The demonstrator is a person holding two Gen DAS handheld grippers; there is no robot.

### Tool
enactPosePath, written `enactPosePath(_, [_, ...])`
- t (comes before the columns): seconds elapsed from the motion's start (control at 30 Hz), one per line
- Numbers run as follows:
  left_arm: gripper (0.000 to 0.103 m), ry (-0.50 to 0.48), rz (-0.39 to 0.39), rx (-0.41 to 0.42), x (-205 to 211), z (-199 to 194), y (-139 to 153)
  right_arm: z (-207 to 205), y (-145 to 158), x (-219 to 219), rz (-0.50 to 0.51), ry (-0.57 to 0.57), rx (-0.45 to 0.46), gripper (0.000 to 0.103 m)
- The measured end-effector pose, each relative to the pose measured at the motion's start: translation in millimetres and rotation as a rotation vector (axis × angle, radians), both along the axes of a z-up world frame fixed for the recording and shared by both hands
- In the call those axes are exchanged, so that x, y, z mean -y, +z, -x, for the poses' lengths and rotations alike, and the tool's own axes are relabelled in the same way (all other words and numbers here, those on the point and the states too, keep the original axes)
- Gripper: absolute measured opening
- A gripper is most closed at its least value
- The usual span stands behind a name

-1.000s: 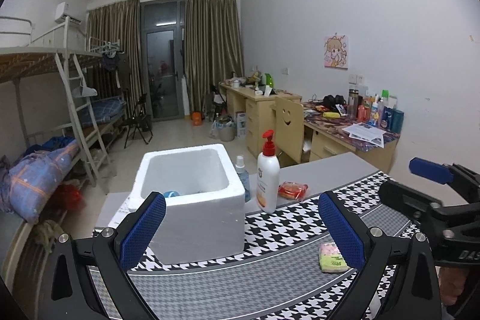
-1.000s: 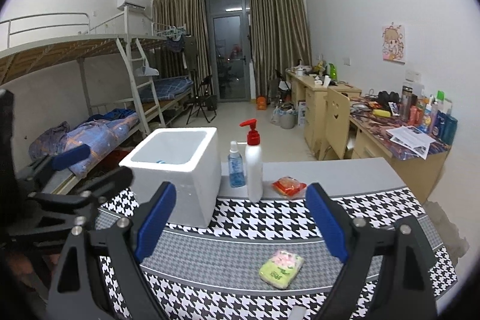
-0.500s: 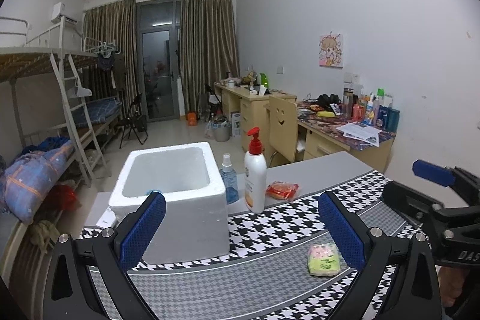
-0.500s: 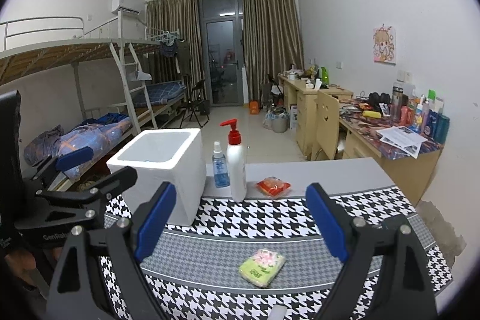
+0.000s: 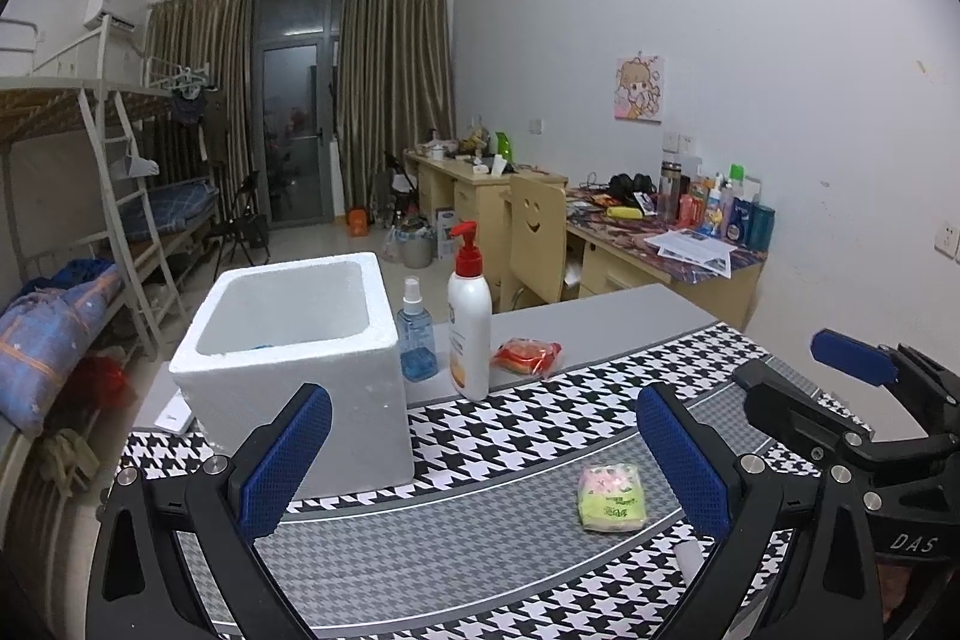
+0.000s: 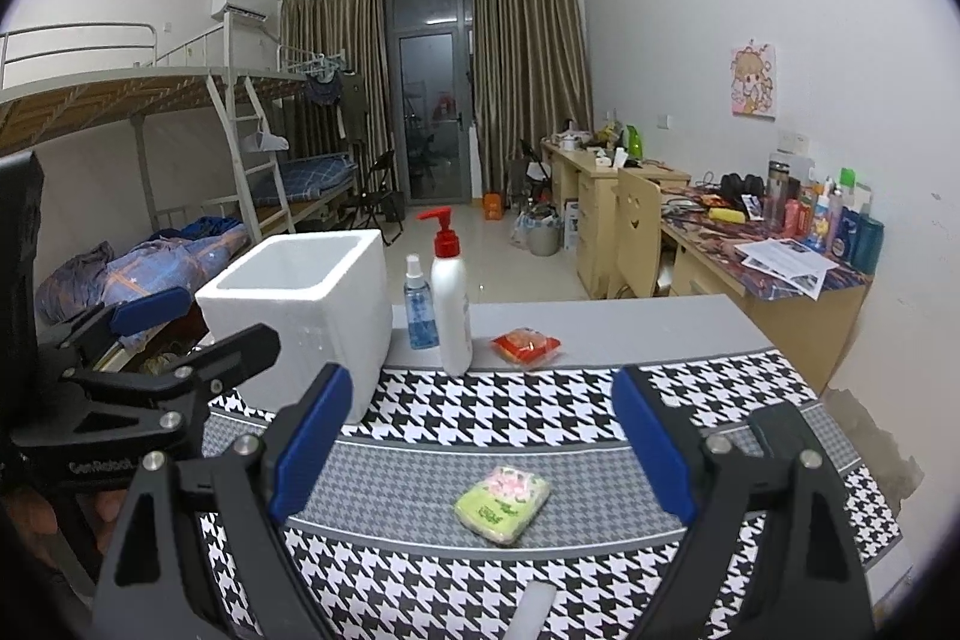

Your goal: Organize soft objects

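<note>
I had moved both wide-open, empty grippers, left gripper [image 5: 480,466] and right gripper [image 6: 480,451], lower and closer to the green soft pack [image 6: 503,504] near the table's [image 6: 630,319] front edge, ready to grab.

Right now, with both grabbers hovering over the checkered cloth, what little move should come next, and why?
Probably ease the right gripper down and forward onto the green packet. Its jaws are open and empty, the packet lies loose on the cloth right between them, and the white foam box waits open-topped beyond.
</note>
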State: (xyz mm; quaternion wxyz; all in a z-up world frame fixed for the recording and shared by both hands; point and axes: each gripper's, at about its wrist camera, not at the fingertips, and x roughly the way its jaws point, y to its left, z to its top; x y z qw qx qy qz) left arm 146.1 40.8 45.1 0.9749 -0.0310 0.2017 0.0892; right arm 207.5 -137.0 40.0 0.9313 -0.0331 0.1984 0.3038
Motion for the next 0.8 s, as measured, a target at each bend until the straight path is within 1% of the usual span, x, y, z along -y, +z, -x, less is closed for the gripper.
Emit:
enactPosePath(0.37, [0.102,-0.034,-0.01,0.021,12.1,5.9,-7.6,1.3,-13.1,17.8,0.004,-0.052,-0.009,0.091])
enactPosePath(0.6, [0.102,-0.073,-0.009,0.011,23.7,-0.7,-10.0,9.0,-18.3,28.1,0.023,-0.071,-0.001,0.091])
enactPosePath(0.8, [0.102,-0.091,-0.002,-0.004,27.6,-5.5,-17.3,6.7,-24.1,38.5,0.01,-0.097,-0.028,0.091])
